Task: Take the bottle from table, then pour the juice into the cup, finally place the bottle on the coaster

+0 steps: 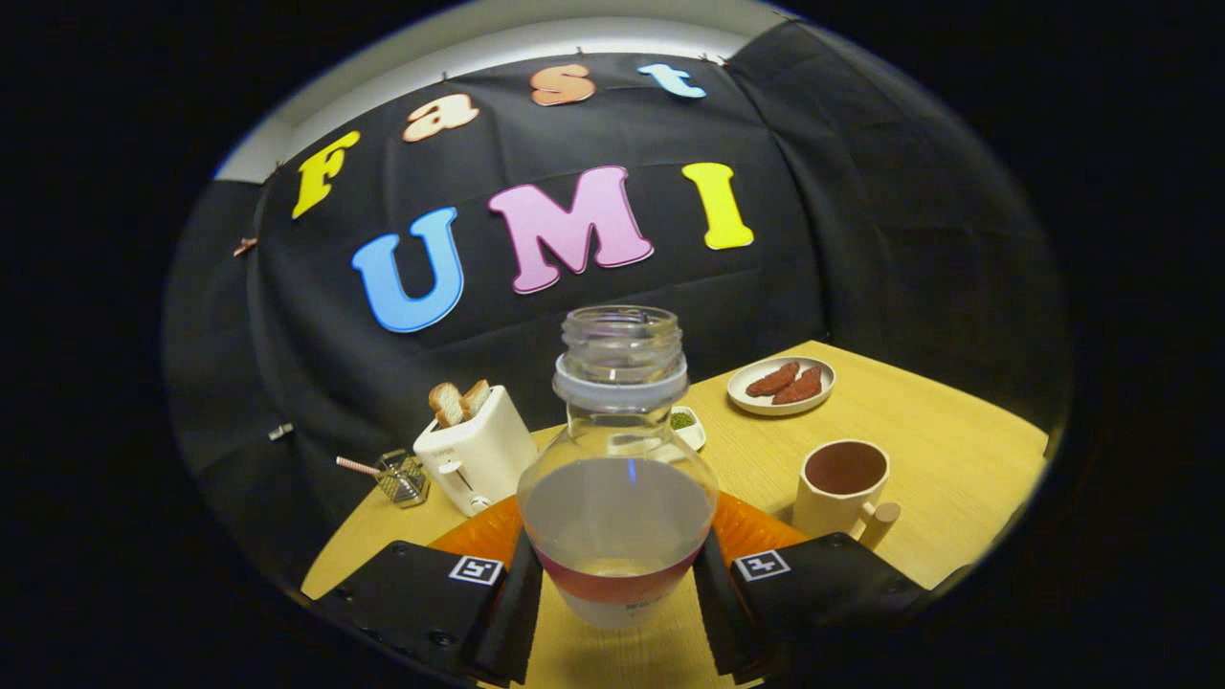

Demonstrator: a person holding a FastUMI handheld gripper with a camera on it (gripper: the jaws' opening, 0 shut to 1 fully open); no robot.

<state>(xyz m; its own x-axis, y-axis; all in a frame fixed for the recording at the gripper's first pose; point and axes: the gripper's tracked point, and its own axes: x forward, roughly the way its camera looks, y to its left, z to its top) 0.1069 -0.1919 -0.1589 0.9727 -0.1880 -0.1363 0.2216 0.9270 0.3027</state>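
Between the tongs [617,584] stands the bottle [617,478], upright and clamped by both fingers, some juice inside. Just behind it lies the orange coaster [756,531]; the cup [844,486] waits ahead to the right. Setting down probably remains; whether pouring is done, I cannot tell.

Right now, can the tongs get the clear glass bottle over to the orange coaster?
Probably yes. The tongs look shut on the clear glass bottle, and the orange coaster lies just beyond it with bare surface showing. The cream cup stands close beside the coaster, so keep clear of it.
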